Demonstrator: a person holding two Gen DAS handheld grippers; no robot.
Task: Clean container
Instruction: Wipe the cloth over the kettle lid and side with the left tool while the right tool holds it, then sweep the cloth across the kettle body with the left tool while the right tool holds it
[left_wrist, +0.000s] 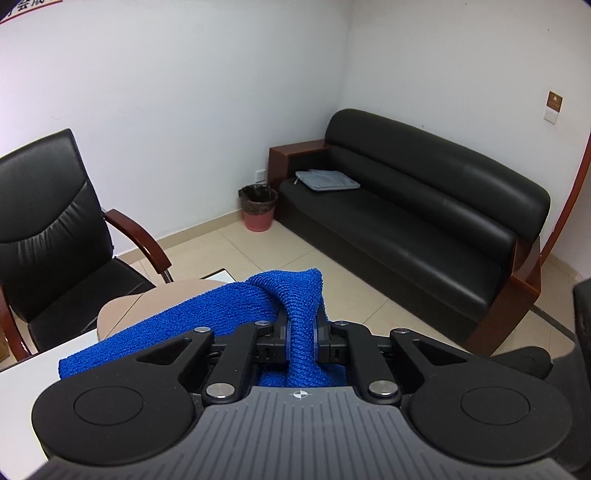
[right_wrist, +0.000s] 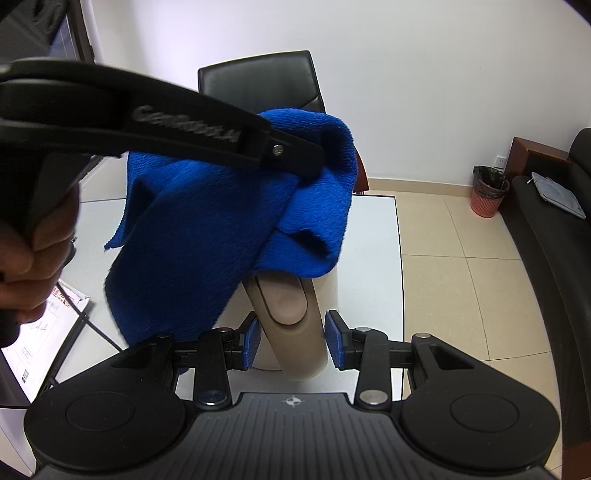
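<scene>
Right gripper (right_wrist: 291, 341) clamps the tan container (right_wrist: 295, 321) by its handle end, steadying it on the desk (right_wrist: 373, 258) for wiping. Left gripper (left_wrist: 301, 345), clenched on blue cloth (right_wrist: 229, 206), brings it over the container's top, prob. to scrub.

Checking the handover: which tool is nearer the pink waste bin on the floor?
Neither clearly: the bin stands far across the floor from both. The left tool clamps the blue cloth; the right tool straddles the beige container.
</scene>
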